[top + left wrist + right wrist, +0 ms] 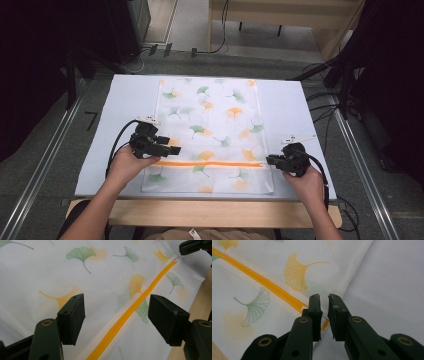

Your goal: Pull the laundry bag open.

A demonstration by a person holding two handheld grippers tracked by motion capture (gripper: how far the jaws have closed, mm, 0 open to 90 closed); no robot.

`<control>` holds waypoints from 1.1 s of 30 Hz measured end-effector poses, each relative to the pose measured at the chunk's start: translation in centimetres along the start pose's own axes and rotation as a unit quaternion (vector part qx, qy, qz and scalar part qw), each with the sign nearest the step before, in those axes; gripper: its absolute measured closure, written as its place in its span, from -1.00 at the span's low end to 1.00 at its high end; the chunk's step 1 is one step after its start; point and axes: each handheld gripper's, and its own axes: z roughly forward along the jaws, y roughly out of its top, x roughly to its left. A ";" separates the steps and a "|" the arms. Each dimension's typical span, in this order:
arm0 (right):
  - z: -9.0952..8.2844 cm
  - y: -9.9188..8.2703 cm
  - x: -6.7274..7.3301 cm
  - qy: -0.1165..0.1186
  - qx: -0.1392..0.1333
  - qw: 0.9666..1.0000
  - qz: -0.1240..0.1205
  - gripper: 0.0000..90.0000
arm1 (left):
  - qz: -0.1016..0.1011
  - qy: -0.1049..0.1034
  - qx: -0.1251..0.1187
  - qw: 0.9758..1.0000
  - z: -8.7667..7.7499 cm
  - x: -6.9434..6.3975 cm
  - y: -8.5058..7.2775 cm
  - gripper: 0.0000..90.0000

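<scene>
The ginkgo-print zip bag (pixel 207 135) is spread mid-bench, its orange zipper (pixel 210 164) running along the near edge between the wide-apart left tongs (pixel 167 145) and the nearly closed right tongs (pixel 324 298) at its right end.

Your white ginkgo-print pouch (pixel 210 130) lies flat, its orange zipper (pixel 210 164) running between your two grippers, closed.

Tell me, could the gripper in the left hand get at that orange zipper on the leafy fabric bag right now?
Probably yes. The left gripper stands open right over the orange zipper, which runs between its two jaws in the left gripper view. Nothing lies on the bag there, and the right gripper is at the zipper's far end.
</scene>
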 end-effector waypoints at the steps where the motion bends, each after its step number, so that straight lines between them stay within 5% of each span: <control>1: 0.1 -0.1 -0.1 -0.002 0.005 1.000 -0.003 0.90 | 0.001 -0.001 0.002 1.000 0.1 -0.1 0.0 -0.29; 20: 1.2 0.0 1.2 0.029 0.032 0.999 -0.020 1.00 | 0.019 -0.004 0.012 1.000 1.0 -1.0 0.2 -0.14; 29: 1.1 0.3 1.9 0.047 0.020 0.998 -0.031 0.96 | 0.023 -0.008 0.011 1.000 1.2 -1.1 0.3 -0.13; 33: 0.3 0.4 1.8 0.028 0.001 0.999 -0.038 0.84 | 0.025 -0.011 0.010 1.000 1.5 -1.3 0.6 -0.14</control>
